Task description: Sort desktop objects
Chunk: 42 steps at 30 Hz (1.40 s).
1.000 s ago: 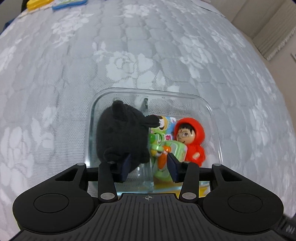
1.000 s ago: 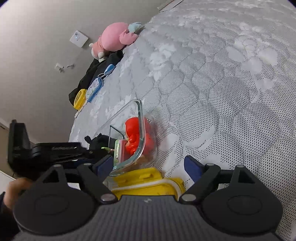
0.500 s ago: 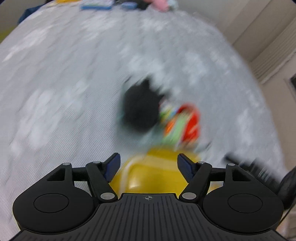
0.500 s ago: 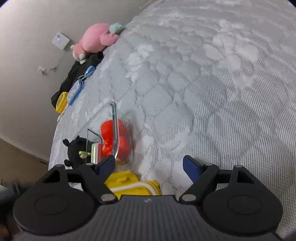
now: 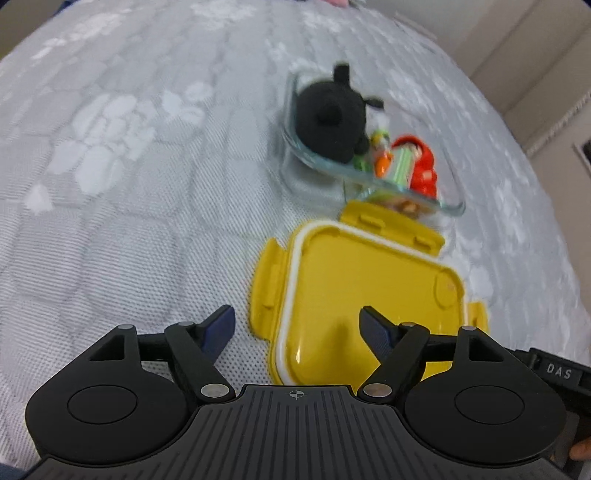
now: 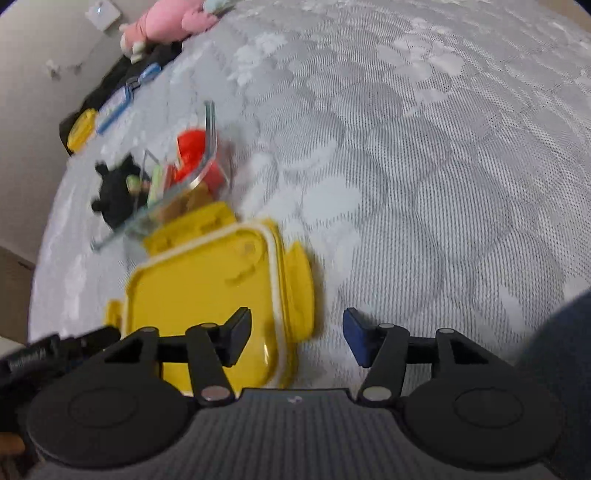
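The left gripper hangs wide open, holding nothing, directly over the yellow lid's near edge. The right gripper, equally spread and empty, straddles the lid's right flap. Beyond the lid, touching its far flap, sits the toy-filled glass container.

Motion blur smears the toys in the glass box, so I cannot make out the small green and orange pieces. My own body hides the near edge of the yellow lid in both views. The pink plush is cut by the frame's top edge.
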Each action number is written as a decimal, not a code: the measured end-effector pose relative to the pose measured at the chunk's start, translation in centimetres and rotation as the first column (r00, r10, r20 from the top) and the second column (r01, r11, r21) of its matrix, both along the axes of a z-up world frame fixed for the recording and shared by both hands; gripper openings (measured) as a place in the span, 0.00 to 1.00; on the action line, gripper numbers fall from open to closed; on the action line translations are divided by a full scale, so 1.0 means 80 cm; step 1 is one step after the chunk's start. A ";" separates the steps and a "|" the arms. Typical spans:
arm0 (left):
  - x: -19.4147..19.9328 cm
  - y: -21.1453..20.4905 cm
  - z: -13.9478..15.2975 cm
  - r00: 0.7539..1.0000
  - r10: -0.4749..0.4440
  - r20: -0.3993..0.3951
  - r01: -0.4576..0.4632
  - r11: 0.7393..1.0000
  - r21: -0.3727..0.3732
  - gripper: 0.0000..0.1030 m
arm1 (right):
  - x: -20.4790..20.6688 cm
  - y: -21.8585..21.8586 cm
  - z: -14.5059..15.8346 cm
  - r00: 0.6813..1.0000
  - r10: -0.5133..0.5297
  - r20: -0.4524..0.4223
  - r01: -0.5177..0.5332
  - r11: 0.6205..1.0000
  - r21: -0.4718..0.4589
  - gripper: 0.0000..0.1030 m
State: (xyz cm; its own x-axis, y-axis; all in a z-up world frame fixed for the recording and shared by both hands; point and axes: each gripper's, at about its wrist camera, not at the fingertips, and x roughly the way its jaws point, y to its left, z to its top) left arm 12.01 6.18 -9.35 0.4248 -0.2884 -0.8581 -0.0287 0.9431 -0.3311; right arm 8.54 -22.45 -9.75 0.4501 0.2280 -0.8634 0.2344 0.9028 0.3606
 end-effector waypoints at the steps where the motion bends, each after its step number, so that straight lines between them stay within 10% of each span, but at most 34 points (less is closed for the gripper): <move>1: -0.001 0.001 -0.004 1.000 -0.001 -0.009 0.001 1.000 -0.004 0.76 | 0.000 0.004 0.000 1.000 0.010 -0.002 -0.010 1.000 -0.020 0.56; 6: 0.008 0.011 -0.019 0.999 0.025 -0.039 -0.028 0.998 -0.063 0.77 | 0.011 0.019 -0.007 0.998 0.057 0.004 -0.056 0.990 -0.126 0.66; 14: -0.010 0.011 0.002 0.998 -0.034 0.046 0.041 0.985 -0.168 0.81 | 0.000 0.001 0.009 0.993 0.051 0.110 -0.062 0.993 0.102 0.72; 19: -0.014 0.039 0.009 0.996 0.046 0.078 -0.018 0.945 -0.328 0.81 | -0.003 -0.017 0.026 0.981 -0.013 0.195 -0.030 0.975 0.219 0.72; 42: 0.050 0.098 0.027 0.949 0.217 0.231 -0.027 0.782 -0.623 0.92 | 0.071 -0.028 0.051 0.889 -0.130 0.439 -0.057 0.920 0.387 0.78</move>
State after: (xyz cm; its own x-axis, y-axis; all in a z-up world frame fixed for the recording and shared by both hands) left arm 15.99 13.99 -7.21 0.6816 -0.6347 -0.3642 0.0514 0.5380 -0.8414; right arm 14.18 -24.70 -5.71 0.7793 0.4700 -0.4146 -0.0063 0.6674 0.7447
